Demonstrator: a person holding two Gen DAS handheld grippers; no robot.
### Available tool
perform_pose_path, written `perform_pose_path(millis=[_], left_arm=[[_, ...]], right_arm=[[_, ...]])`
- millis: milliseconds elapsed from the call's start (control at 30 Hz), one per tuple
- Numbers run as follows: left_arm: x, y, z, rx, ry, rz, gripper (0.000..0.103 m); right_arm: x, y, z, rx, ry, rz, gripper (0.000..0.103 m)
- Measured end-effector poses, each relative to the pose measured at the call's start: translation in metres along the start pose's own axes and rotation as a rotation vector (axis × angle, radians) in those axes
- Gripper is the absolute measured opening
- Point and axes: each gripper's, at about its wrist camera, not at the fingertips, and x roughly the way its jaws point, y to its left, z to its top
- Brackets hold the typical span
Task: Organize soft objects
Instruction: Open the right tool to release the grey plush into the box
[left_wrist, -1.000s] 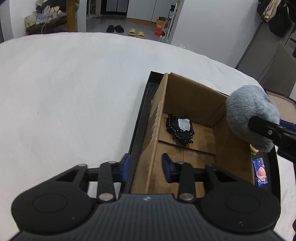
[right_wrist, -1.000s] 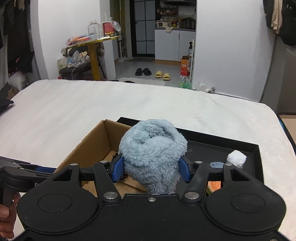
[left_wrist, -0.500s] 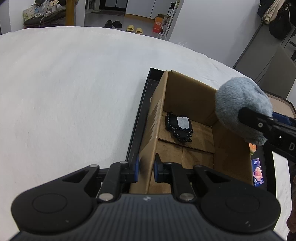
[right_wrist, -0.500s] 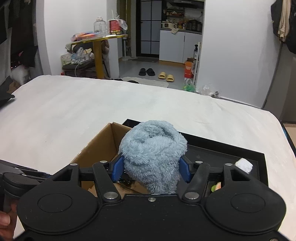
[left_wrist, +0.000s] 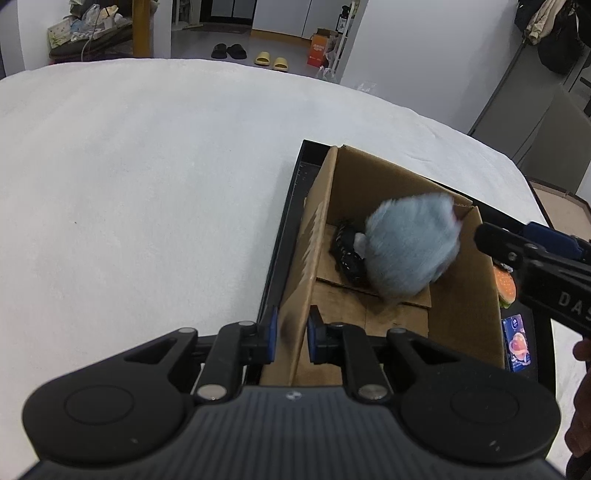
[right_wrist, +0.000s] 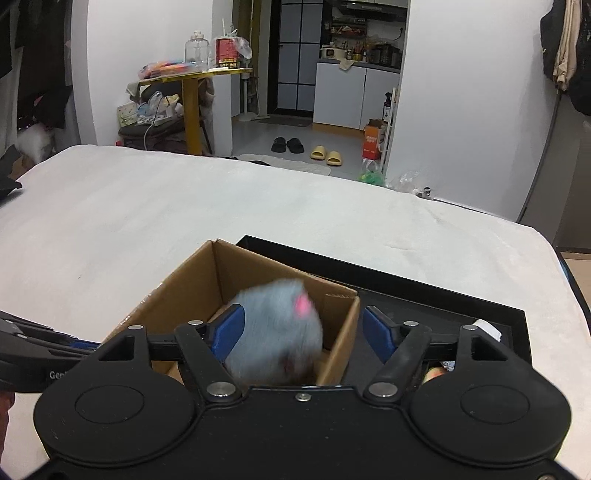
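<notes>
You are working over a wide white textured bed surface (right_wrist: 184, 221); beyond it the room opens to a grey floor with black slippers (right_wrist: 287, 145) and yellow slippers (right_wrist: 325, 155), a yellow-legged table (right_wrist: 192, 107) piled with clutter, and a white kitchen cabinet (right_wrist: 354, 99) at the back. On the bed lies a shallow black tray (right_wrist: 424, 295), and in its left part stands an open cardboard box (left_wrist: 369, 192).

Your left gripper (left_wrist: 290, 334) is closed tight on the box's near left wall, one blue pad on each face; your right gripper (right_wrist: 301, 334) has just been opening, its jaws now stand wide and grip nothing. The grey-blue plush toy (left_wrist: 410, 247), blurred, with a pink spot, is free of the pads and inside the box, against a black beaded item (left_wrist: 345, 254) on the box floor.

On the right gripper's body you can read "DAS" (left_wrist: 572, 301); the rest is cut off. A small blue carton (left_wrist: 517, 341) beside the box carries print too small to read.
</notes>
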Motion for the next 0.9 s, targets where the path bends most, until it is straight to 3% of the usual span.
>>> perform_pose_path(millis=[500,600,767,900], left_arm=[[-0.004,-0.016,-0.002,0.038,-0.012,0.056,0.019],[-0.003,-0.019,-0.002,0.047,-0.012,0.066,0.025],[-0.005,-0.022,-0.001,0.062,-0.017,0.087,0.046],[-0.008,-0.025,-0.003,0.065,-0.024,0.098,0.053]], right_arm=[[-0.012,-0.024,-0.015,0.089,0.012,0.005,0.074],[-0.015,-0.029,-0.02,0.101,0.008,0.004,0.078],[-0.02,-0.041,-0.03,0.131,0.017,0.007,0.078],[-0.022,-0.051,-0.04,0.16,0.027,0.004,0.08]])
